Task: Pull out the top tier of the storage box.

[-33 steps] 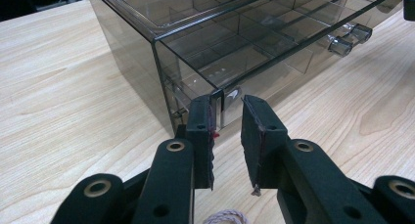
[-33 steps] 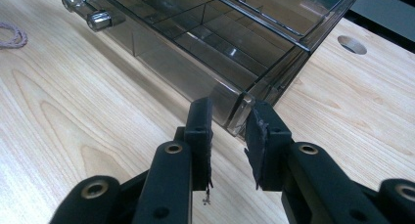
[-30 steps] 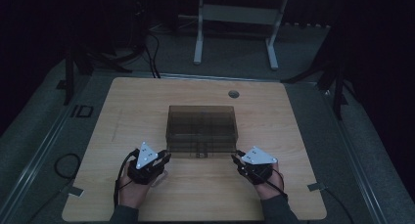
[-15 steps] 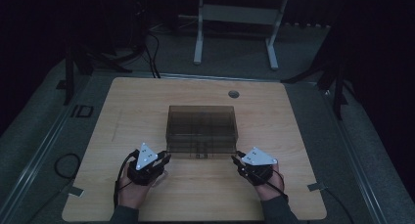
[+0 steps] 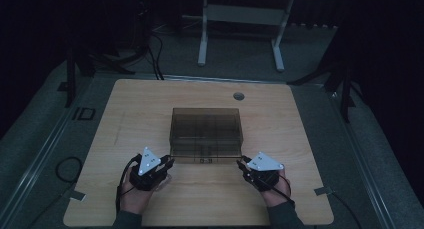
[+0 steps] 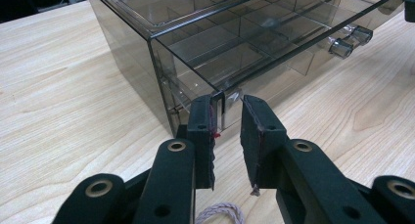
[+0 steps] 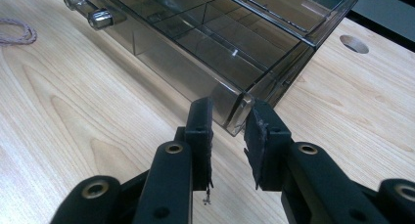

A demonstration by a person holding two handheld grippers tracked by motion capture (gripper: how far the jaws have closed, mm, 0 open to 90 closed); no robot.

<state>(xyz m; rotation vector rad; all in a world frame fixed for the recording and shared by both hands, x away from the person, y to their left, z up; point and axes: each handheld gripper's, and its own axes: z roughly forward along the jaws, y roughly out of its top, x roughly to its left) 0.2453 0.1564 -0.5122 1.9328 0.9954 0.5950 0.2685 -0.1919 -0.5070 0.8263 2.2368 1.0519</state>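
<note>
Hands at the near edge of the wooden table [image 5: 125,109], one gripper in each. Landmark for everything: the smoky clear plastic box [image 5: 206,130], sitting mid-table, dividers visible inside.

Left gripper [image 5: 165,165] sits at the box's near left corner. In the left gripper view its jaws [image 6: 227,131] stand parted, a narrow gap between them, the box's corner edge [image 6: 221,104] right at the tips; left jaw's pad looks to touch the corner, right jaw just clear of it. Nothing pinched. Grey three-cornered plate on top, cable looping back along the person's left hand [image 5: 134,196].

Right gripper [image 5: 243,164] mirrors it at the box's near right corner. Right gripper view: jaws [image 7: 229,136] spread a little, straddling the projecting corner of the box's front panel [image 7: 240,114], tips close beside it, contact hard to judge. Right hand [image 5: 275,189] behind it.

Box front: two small clear knobs [image 7: 88,9] stick out toward the person, near the middle of the front face.

Beyond the box, a round hole [image 5: 238,96] in the tabletop. Farther still, off the table, white frame legs [image 5: 240,29] on dark floor, cables [image 5: 150,44] to the box's far left.
</note>
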